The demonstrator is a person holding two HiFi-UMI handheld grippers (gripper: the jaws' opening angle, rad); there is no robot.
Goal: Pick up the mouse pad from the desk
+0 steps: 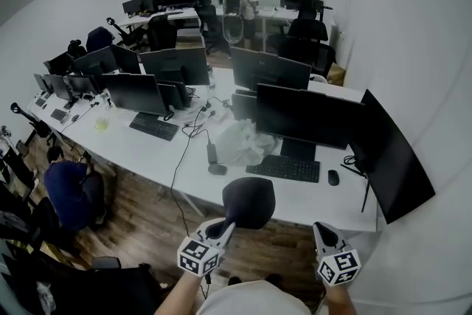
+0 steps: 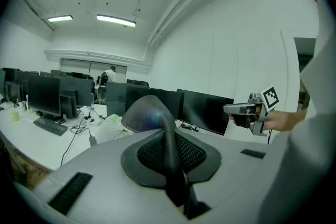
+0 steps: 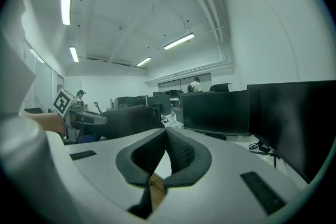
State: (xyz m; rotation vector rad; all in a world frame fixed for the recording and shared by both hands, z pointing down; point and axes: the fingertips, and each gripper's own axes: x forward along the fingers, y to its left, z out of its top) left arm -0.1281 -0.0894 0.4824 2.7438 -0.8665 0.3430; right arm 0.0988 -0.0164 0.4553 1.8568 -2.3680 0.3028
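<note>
Left gripper [image 1: 227,226] jaws clenched the dark rounded mouse pad [image 1: 249,201] above the white tabletop [image 1: 140,147]; right gripper [image 1: 323,232] jaws closed, empty. I judged the pickup done; next, hold steady.

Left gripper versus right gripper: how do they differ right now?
The left gripper has its fingers clamped on the mouse pad; the right gripper has its fingers shut on nothing. The left gripper slants inward more than the right gripper. Both hang over the floor, short of the desk.
</note>
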